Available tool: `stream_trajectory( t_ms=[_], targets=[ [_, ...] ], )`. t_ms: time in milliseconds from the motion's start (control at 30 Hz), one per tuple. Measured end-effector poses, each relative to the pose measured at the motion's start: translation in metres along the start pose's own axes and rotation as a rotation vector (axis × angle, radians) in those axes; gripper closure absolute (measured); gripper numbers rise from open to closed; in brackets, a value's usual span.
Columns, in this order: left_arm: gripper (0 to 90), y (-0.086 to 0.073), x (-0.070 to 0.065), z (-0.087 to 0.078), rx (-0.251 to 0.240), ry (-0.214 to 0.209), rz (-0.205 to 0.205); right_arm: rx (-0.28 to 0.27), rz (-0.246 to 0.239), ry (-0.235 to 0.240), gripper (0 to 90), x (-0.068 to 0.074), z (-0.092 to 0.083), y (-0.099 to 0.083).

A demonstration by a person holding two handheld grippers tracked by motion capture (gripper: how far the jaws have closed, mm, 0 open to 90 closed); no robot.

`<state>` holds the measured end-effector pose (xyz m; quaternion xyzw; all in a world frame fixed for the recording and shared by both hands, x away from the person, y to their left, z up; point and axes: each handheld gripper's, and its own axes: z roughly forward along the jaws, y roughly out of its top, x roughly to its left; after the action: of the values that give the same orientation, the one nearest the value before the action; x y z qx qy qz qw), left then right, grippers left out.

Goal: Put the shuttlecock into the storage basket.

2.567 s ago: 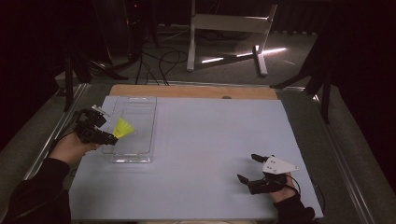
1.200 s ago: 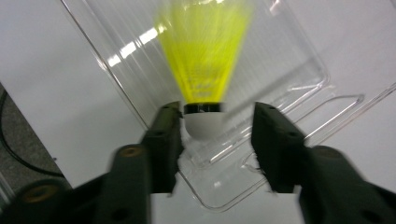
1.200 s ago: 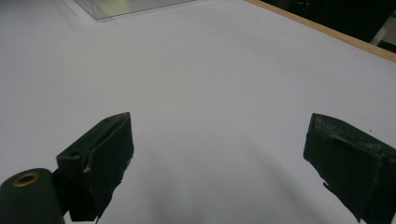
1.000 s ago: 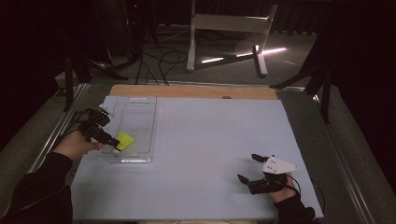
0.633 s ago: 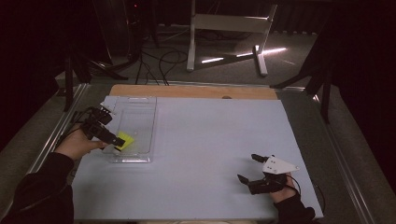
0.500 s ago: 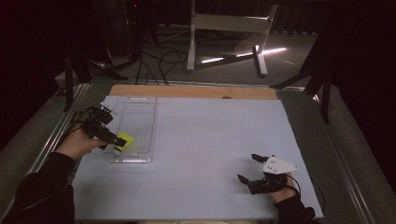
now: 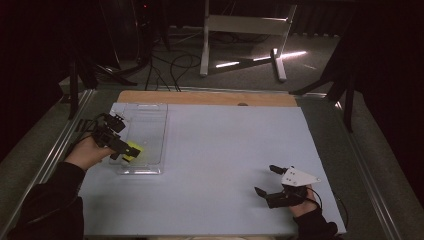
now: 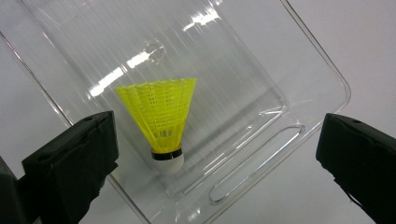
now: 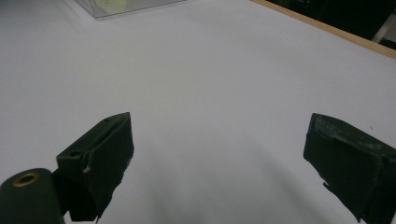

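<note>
The yellow shuttlecock (image 8: 161, 119) lies inside the clear plastic tray (image 8: 261, 140), towards the tray's near end in the high view (image 7: 133, 150). Its mesh skirt fans out away from the left gripper's camera; its white cork base, ringed by a black band, points back towards that camera. The shuttlecock rests on the tray floor, free of both pads.

The left gripper (image 8: 215, 154) hovers over the tray with its jaws spread wide; they have just been opening. The shuttlecock sits between them, nearer the left-hand pad in the left gripper view, with a visible gap on each side. In the high view the left gripper (image 7: 120, 146) reaches in from the tray's left edge, held by the left hand (image 7: 87, 152).

The tray (image 7: 155, 117) lies lengthwise along the left side of the white table surface (image 7: 225, 145).

The right gripper (image 7: 265, 181) rests well apart on the near right part of the table, jaws wide and holding nothing. In the right gripper view (image 9: 219, 149) only bare table surface lies between its pads.
</note>
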<state>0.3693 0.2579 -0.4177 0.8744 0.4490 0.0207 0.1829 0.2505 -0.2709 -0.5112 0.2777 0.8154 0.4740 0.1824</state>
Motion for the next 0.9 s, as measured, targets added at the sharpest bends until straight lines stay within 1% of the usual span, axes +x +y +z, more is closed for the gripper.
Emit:
stream_trajectory(
  t_ms=[33, 100, 167, 300, 467, 500, 600, 667, 733, 800, 833, 900],
  targets=[
    [0.3, 0.001, -0.001, 0.000, -0.008, -0.005, 0.003, -0.001, 0.000, -0.001, 8.4, 0.000, 0.000, 0.000],
    [0.2, 0.001, -0.003, 0.000, -0.020, 0.001, 0.012, 0.000, 0.001, -0.001, 8.4, 0.000, 0.000, 0.000],
    [0.2, 0.002, -0.004, 0.000, -0.019, -0.009, 0.022, 0.001, 0.000, -0.001, 8.4, 0.000, 0.000, 0.000],
    [0.2, 0.005, -0.009, -0.001, -0.026, 0.000, 0.039, 0.000, 0.000, 0.000, 8.4, 0.000, 0.000, 0.000],
    [0.3, 0.011, -0.015, 0.000, -0.031, -0.003, 0.059, 0.000, 0.000, -0.001, 8.4, -0.001, 0.000, 0.000],
    [0.2, 0.012, -0.016, 0.000, -0.039, -0.009, 0.056, 0.000, 0.001, 0.000, 8.4, -0.001, 0.000, 0.000],
    [0.3, 0.017, -0.020, -0.001, -0.043, -0.015, 0.071, 0.002, 0.000, 0.000, 8.4, -0.001, 0.000, 0.000],
    [0.2, 0.019, -0.023, 0.000, -0.046, -0.028, 0.076, 0.002, 0.001, 0.001, 8.4, -0.001, 0.000, 0.000],
    [0.3, 0.022, -0.026, 0.000, -0.051, -0.022, 0.089, 0.004, 0.000, 0.000, 8.4, -0.001, 0.000, -0.001],
    [0.3, 0.026, -0.028, 0.001, -0.055, -0.033, 0.094, 0.003, -0.001, -0.002, 8.4, -0.001, 0.000, -0.001],
    [0.2, 0.028, -0.030, 0.001, -0.059, -0.031, 0.100, 0.003, 0.000, -0.002, 8.4, -0.001, 0.000, -0.001],
    [0.3, 0.031, -0.034, 0.001, -0.065, -0.047, 0.106, 0.003, 0.001, 0.002, 8.4, -0.001, 0.000, -0.001]
  ],
)
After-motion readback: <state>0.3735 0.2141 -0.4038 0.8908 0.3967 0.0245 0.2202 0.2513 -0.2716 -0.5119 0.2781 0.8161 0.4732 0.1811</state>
